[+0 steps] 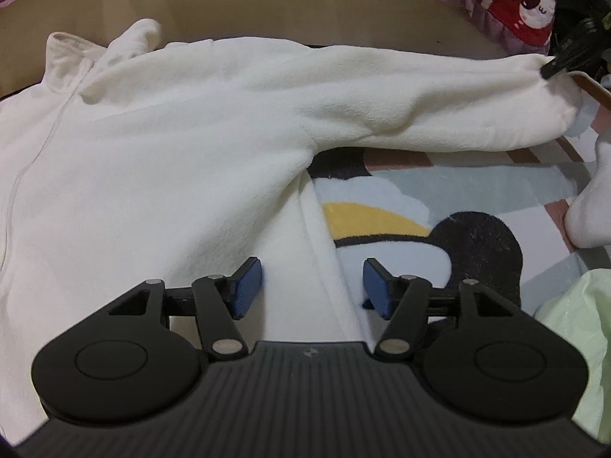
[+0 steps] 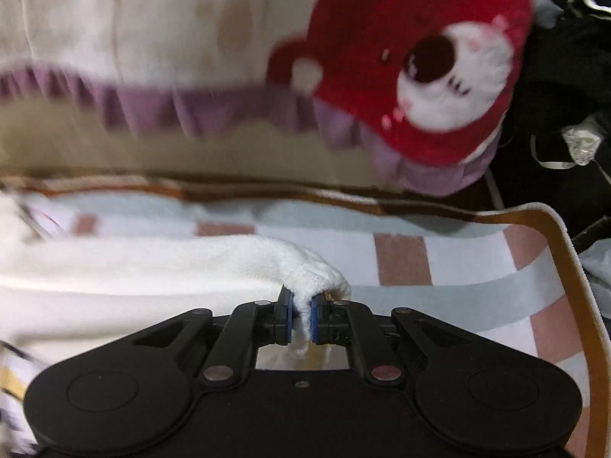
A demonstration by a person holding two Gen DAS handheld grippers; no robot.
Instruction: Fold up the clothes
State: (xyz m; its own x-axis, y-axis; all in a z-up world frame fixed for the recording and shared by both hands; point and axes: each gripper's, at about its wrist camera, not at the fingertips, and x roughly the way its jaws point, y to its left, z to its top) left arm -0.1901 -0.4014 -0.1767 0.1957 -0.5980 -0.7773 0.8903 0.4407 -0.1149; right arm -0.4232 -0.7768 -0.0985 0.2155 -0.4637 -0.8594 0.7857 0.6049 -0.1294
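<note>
Mostly flat: white fleece top [image 1: 172,160] lies spread on a patterned mat [image 1: 439,175], collar [image 1: 65,49] toward the far left, body filling the left of the left wrist view. One sleeve [image 1: 420,95] is stretched out sideways, held off the mat at its cuff end.

Right gripper [image 2: 301,318]: clenched on the sleeve cuff [image 2: 313,278], fabric pinched between the blue pads [image 2: 315,318]. Right wrist view is blurred, so it seems to be in motion.

Left gripper [image 1: 312,288]: released, jaws wide apart, poised over the side hem [image 1: 324,259] of the top, gripping nothing.

Progress, as a judgement: body shows no fold across it; the sleeve is out from the body, not laid over it. This fits a sleeve being drawn out to straighten, or one about to be carried inward. Sleeve fold and body folds look to be left.

Surroundings: red bear cushion [image 2: 420,61] and purple-frilled bedding [image 2: 191,110] beyond the mat; pale green cloth [image 1: 573,343] at lower right.
</note>
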